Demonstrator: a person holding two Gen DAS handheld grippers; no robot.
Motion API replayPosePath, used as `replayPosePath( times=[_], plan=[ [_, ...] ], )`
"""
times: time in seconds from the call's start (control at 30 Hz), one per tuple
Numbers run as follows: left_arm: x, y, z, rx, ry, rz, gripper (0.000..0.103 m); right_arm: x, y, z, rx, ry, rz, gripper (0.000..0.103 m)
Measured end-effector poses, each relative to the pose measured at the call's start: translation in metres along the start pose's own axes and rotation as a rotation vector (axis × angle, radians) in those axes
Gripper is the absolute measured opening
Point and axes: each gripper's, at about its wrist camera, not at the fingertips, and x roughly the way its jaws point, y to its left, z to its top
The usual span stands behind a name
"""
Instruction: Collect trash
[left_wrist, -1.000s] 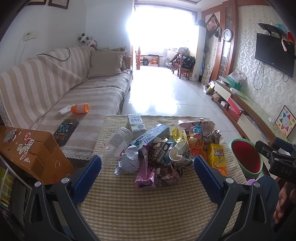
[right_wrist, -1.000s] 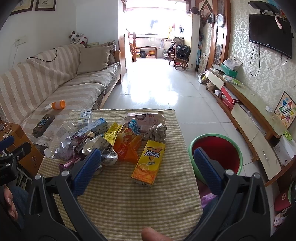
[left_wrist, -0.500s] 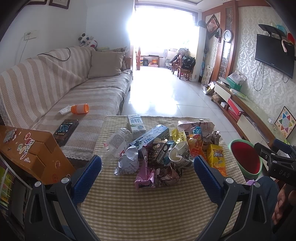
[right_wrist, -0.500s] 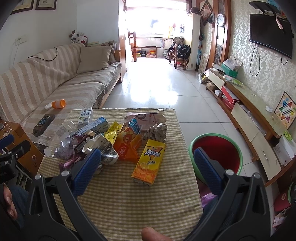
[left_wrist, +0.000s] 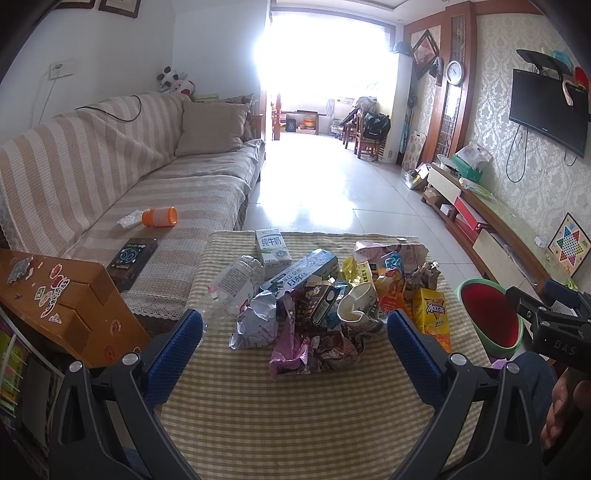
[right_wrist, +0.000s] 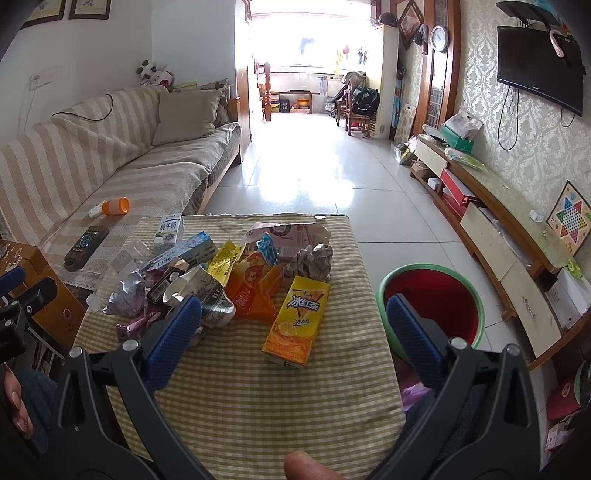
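Note:
A heap of trash lies on the checked tablecloth (left_wrist: 295, 413): a crushed clear bottle (left_wrist: 234, 284), a milk carton (left_wrist: 270, 247), a blue-white box (left_wrist: 299, 273), crumpled wrappers (left_wrist: 314, 350), an orange packet (right_wrist: 255, 288) and a yellow iced-tea carton (right_wrist: 297, 321). A green basin with a red inside (right_wrist: 432, 302) stands on the floor right of the table. My left gripper (left_wrist: 293, 332) is open, held just short of the heap. My right gripper (right_wrist: 293, 317) is open above the table's near right part, with the yellow carton between its fingers' line of sight.
A striped sofa (left_wrist: 110, 177) runs along the left with an orange cup (left_wrist: 159, 216) and a dark box (left_wrist: 131, 254) on it. A stickered wooden box (left_wrist: 55, 306) sits at the near left. A low TV cabinet (right_wrist: 491, 229) lines the right wall.
Both grippers have barely shifted; the views are almost the same. Nothing on the table has moved.

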Motion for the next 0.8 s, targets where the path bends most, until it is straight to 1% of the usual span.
replayPosePath(
  times=[0.8],
  plan=[
    [-0.0072, -0.0031, -0.0005, -0.004, 0.004, -0.012, 0.095, 0.0026, -0.0014, 0.0024, 0.007, 0.013, -0.001, 0.100]
  ],
)
